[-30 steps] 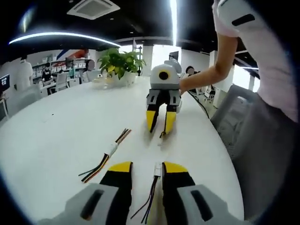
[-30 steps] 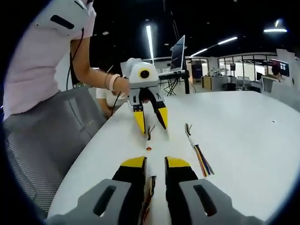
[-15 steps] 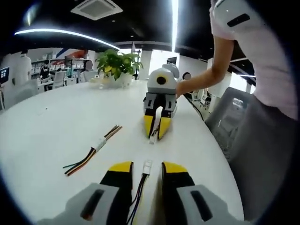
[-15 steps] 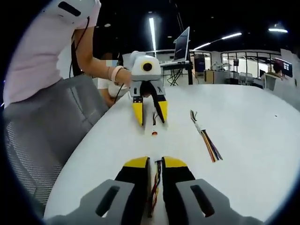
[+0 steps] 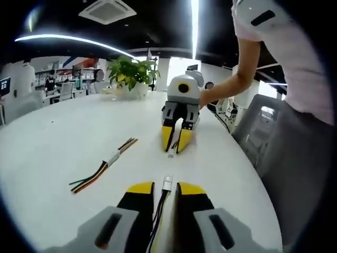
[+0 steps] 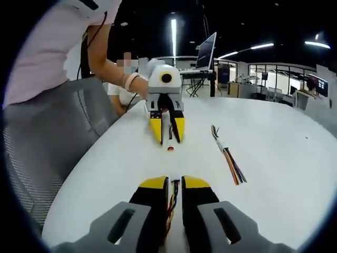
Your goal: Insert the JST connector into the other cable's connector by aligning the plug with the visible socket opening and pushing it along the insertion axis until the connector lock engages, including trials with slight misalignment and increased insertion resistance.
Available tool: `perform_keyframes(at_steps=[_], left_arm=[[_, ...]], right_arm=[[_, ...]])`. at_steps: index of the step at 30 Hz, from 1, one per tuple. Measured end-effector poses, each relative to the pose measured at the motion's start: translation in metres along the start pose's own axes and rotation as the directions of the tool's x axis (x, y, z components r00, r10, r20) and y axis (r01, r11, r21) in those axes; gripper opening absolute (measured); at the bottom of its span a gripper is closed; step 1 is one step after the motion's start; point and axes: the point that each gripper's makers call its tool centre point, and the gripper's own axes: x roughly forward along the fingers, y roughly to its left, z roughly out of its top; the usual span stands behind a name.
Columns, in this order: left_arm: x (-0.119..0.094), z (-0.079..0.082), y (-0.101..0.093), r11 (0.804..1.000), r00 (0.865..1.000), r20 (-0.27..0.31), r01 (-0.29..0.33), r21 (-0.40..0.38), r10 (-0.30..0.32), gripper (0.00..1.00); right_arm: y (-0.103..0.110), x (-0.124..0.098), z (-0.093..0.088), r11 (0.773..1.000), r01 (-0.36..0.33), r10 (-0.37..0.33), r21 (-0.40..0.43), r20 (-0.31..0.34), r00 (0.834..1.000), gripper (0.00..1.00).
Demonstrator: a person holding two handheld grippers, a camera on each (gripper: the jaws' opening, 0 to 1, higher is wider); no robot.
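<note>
- Left gripper view: the left gripper point(image 5: 165, 191), at bottom centre, has its jaws nearly together, pinching a multicoloured cable whose white JST connector point(image 5: 167, 182) pokes out past the yellow tips.
- Just above centre, the right gripper point(image 5: 176, 143) points back, jaws close around a second cable's white plug point(image 5: 171, 152), low over the white table point(image 5: 63, 142).
- A spare wire bundle point(image 5: 103, 168) lies left of centre.
- A potted plant point(image 5: 132, 71) stands in the upper left.
- Right gripper view: the right gripper point(image 6: 173, 185), bottom centre, jaws nearly closed, grips red, yellow and dark wires point(image 6: 171, 203).
- At upper centre, the left gripper point(image 6: 168, 133) holds its connector point(image 6: 169, 142).
- The spare bundle point(image 6: 227, 156) lies right of centre.
</note>
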Motion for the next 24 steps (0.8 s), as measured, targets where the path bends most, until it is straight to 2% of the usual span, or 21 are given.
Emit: perform_keyframes(at_steps=[6, 11, 14, 24], left_arm=[[-0.0001, -0.0005, 0.0013, 0.999, 1.0, -0.009, -0.015, 0.039, 0.016, 0.06], [-0.0013, -0.0011, 0.0009, 1.0, 1.0, 0.008, -0.009, 0.022, 0.009, 0.07], [-0.0008, -0.0006, 0.004, 0.999, 1.0, 0.008, -0.026, 0.031, 0.025, 0.01], [-0.0034, -0.001, 0.0032, 1.0, 1.0, 0.018, -0.007, 0.018, 0.007, 0.01]], right_arm=[[-0.0026, 0.0024, -0.0007, 1.0, 0.014, -0.014, -0.024, -0.005, 1.0, 0.05], [-0.0059, 0.005, -0.0006, 1.0, 0.021, -0.021, 0.0, 0.015, 1.0, 0.05], [-0.0064, 0.0067, 0.0, 1.0, 0.018, -0.018, -0.002, 0.01, 1.0, 0.05], [-0.0067, 0.0092, 0.0004, 1.0, 0.013, -0.013, 0.015, -0.001, 1.0, 0.04]])
